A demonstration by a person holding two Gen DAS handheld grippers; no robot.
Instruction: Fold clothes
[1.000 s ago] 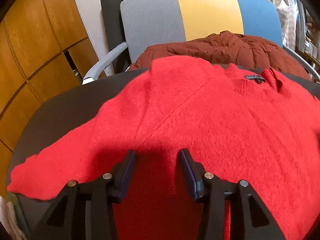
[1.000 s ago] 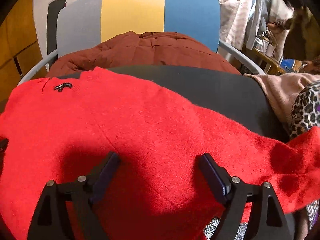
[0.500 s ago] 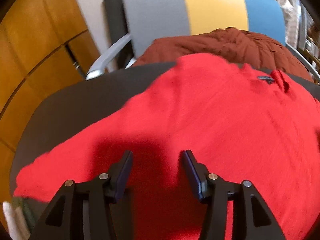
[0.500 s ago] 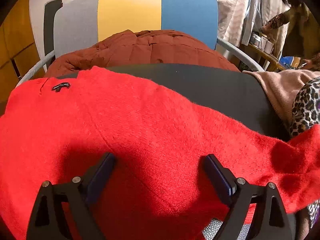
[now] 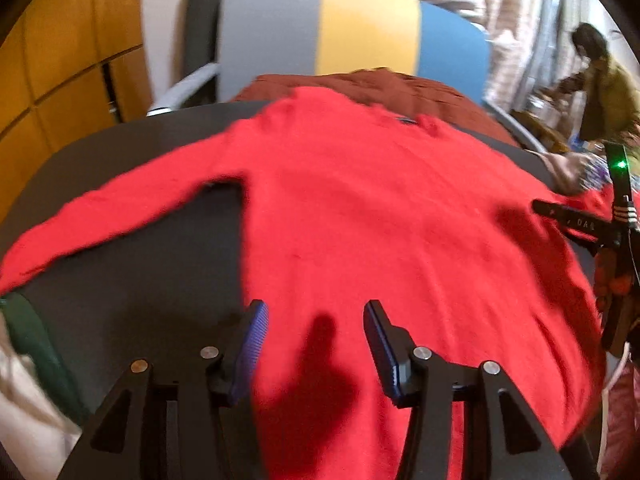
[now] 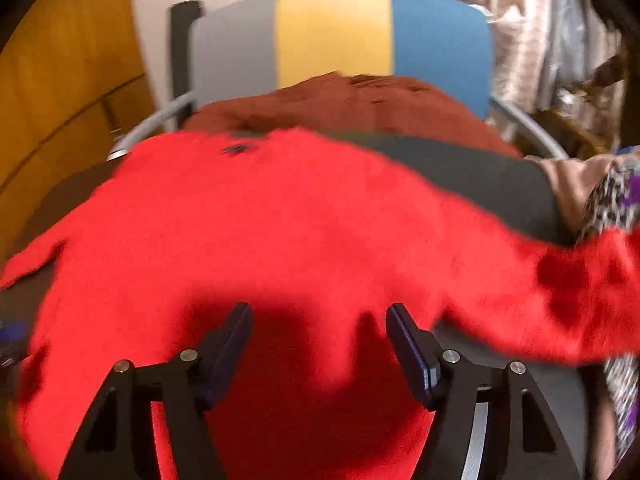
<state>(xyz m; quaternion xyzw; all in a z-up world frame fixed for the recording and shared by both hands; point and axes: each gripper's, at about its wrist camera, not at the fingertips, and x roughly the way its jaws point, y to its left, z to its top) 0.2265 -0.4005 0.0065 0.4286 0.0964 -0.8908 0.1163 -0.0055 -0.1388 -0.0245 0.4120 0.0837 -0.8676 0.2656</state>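
A red sweater (image 5: 380,208) lies spread flat on a dark table (image 5: 132,272), collar toward the far edge, one sleeve stretched out left. My left gripper (image 5: 316,344) is open and empty above the sweater's lower left body. The sweater also fills the right wrist view (image 6: 280,232), its right sleeve trailing off to the right. My right gripper (image 6: 320,344) is open and empty above the lower right body; part of it shows at the right edge of the left wrist view (image 5: 600,232).
A chair with a grey, yellow and blue back (image 6: 340,36) stands behind the table, holding a rust-brown jacket (image 6: 360,100). Beige and leopard-print clothes (image 6: 600,196) lie at the table's right. Wooden cabinets (image 5: 60,60) stand on the left. Green and white cloth (image 5: 28,360) lies lower left.
Both grippers have pulled back toward the near edge and risen, so more of the sweater and bare table shows. The right gripper's jaws have narrowed a little. Both views are motion-blurred.
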